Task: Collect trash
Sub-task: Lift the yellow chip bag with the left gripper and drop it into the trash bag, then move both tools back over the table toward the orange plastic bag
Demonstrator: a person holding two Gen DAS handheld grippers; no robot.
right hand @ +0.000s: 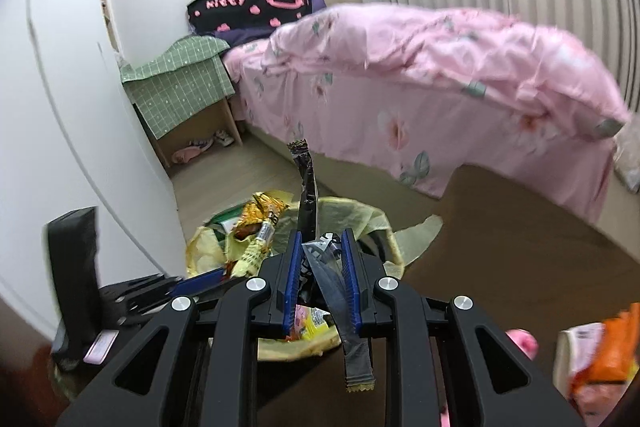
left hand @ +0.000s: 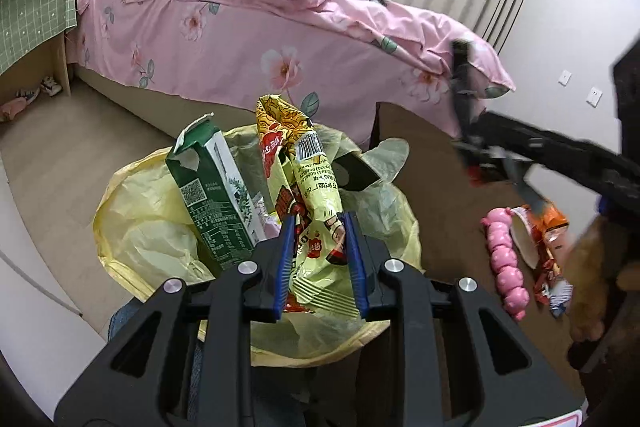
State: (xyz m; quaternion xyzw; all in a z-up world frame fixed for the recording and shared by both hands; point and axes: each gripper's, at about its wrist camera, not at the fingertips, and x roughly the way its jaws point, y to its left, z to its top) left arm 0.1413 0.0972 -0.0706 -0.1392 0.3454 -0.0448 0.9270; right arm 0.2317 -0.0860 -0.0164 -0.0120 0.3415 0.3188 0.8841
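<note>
Yellow snack bag [left hand: 316, 211] pinched between narrowed left gripper [left hand: 320, 227] fingers, over yellow-lined bin [left hand: 132, 227] beside green carton [left hand: 216, 195]. Black wrapper [right hand: 310, 215] clamped in right gripper [right hand: 322, 247], apparently above the bin too. Cup [left hand: 524, 239], pink toy [left hand: 506, 259] on brown table [left hand: 440, 179]. Pink bed [left hand: 240, 47] behind.

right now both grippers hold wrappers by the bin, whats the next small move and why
Probably open the left gripper: its yellow snack bag already hangs over the yellow-lined bin, beside the green carton. The right gripper, clamped on a black wrapper, also looks near the bin, so it could release afterwards.
</note>
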